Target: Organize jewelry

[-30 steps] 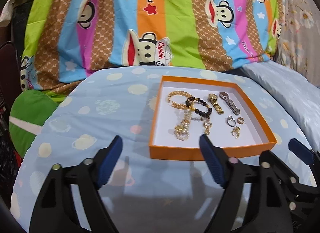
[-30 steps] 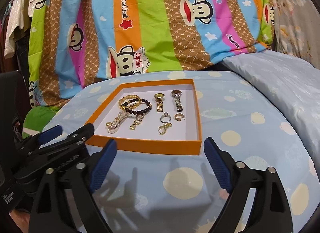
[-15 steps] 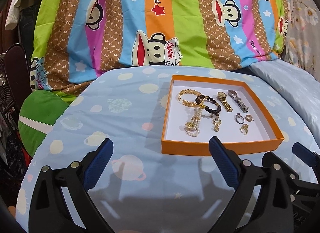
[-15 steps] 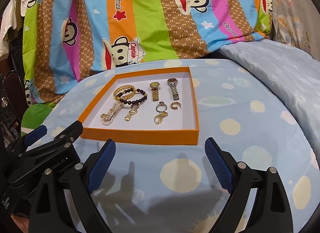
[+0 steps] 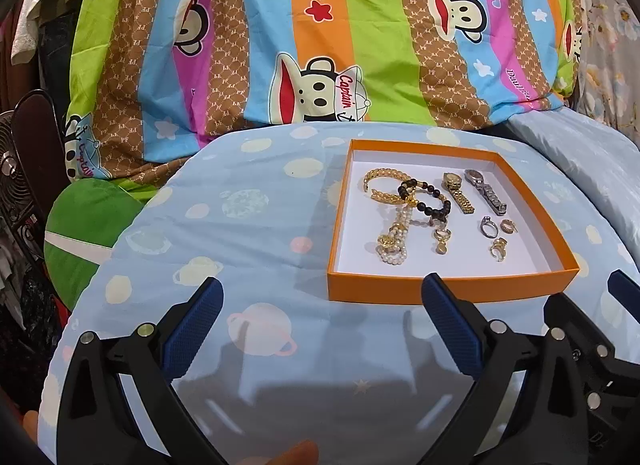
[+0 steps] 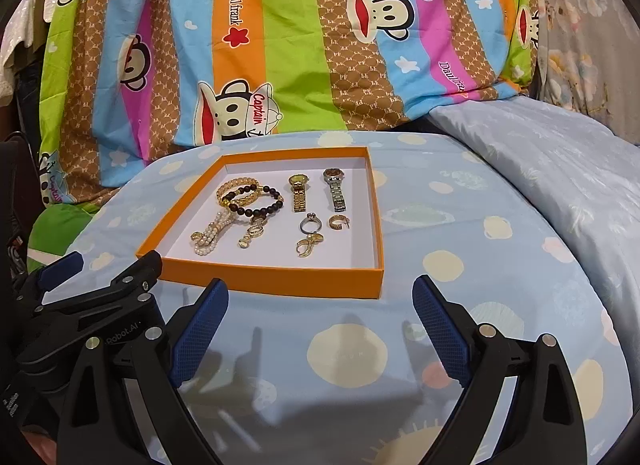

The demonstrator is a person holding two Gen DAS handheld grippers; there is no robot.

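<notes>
Both claws, left claw and right claw, hang spread wide and empty just before the orange tray, where watches, bracelets and rings lie grouped.

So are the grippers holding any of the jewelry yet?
No. The left gripper and right gripper are open and empty; the jewelry sits in the orange tray.

Both wrist cameras are looking forward and slightly down along their spread fingers, from low over the cloth-covered desk. The left gripper is seeing the orange tray ahead to its right; the right gripper is seeing it ahead to its left. Both views are sharing the tray, near, and the striped blanket behind it.
</notes>
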